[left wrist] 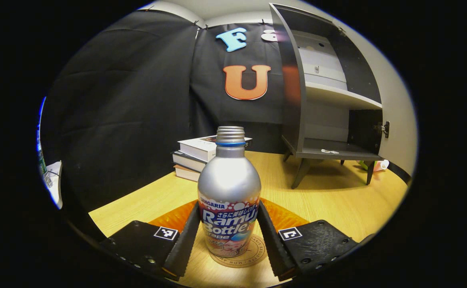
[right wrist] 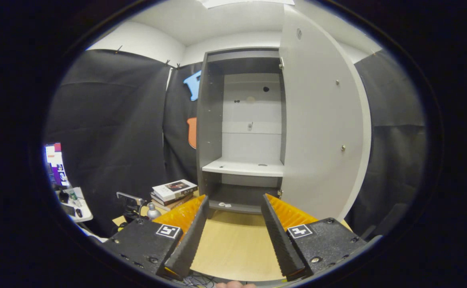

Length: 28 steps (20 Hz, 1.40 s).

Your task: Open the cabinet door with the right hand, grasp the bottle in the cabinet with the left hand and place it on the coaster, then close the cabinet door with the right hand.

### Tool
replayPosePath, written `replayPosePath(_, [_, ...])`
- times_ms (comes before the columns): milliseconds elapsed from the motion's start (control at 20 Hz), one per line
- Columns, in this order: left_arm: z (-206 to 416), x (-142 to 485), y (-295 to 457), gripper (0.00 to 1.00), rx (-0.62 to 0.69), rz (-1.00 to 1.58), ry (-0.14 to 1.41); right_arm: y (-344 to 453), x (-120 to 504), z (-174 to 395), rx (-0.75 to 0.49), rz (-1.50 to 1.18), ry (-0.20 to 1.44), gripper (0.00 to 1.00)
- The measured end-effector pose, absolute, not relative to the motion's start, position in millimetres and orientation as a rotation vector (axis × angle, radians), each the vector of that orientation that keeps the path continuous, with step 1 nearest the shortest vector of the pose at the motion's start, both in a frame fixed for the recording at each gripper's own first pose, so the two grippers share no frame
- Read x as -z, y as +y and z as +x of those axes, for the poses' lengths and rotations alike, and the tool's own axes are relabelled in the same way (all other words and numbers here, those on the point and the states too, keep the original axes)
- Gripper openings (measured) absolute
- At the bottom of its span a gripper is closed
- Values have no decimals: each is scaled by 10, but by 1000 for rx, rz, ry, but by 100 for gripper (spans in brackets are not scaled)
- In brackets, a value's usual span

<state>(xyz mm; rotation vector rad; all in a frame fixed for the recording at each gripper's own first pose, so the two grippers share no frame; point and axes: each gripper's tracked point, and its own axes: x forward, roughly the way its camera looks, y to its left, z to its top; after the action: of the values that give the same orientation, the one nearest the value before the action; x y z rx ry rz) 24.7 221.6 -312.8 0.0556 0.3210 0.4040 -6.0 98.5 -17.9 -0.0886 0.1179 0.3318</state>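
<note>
- My left tongs (left wrist: 228, 236) flank the bottle (left wrist: 229, 200), fingers close against its sides; I can't tell if both press. It stands upright on the coaster (left wrist: 239, 256), so placement looks done.
- My right tongs (right wrist: 233, 232) gape wide, holding nothing, aimed at the cabinet (right wrist: 241, 132).
- Its door (right wrist: 321, 128) stands open, far right, awaiting closing.

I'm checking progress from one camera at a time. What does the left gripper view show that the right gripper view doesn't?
Left gripper view: the bottle upright on the coaster, between the left gripper's fingers. Right gripper view: the open door's inner face and the right gripper, open, holding nothing. Shared: the open cabinet, the books and the table.
</note>
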Motion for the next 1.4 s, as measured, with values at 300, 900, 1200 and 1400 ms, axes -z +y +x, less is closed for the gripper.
replayPosePath(300, [207,3167,2183,76,-392,63,317,1015,156,-76,-329,-90,108,83])
replayPosePath(900, [128,3224,2098,80,-358,52,319,1058,190,-32,-335,-92,116,83])
replayPosePath(1200, [133,3108,2064,89,-342,55,301,1083,206,-13,-343,-97,119,83])
replayPosePath(1400, [53,2836,2102,97,-362,64,246,1087,199,-12,-347,-91,112,83])
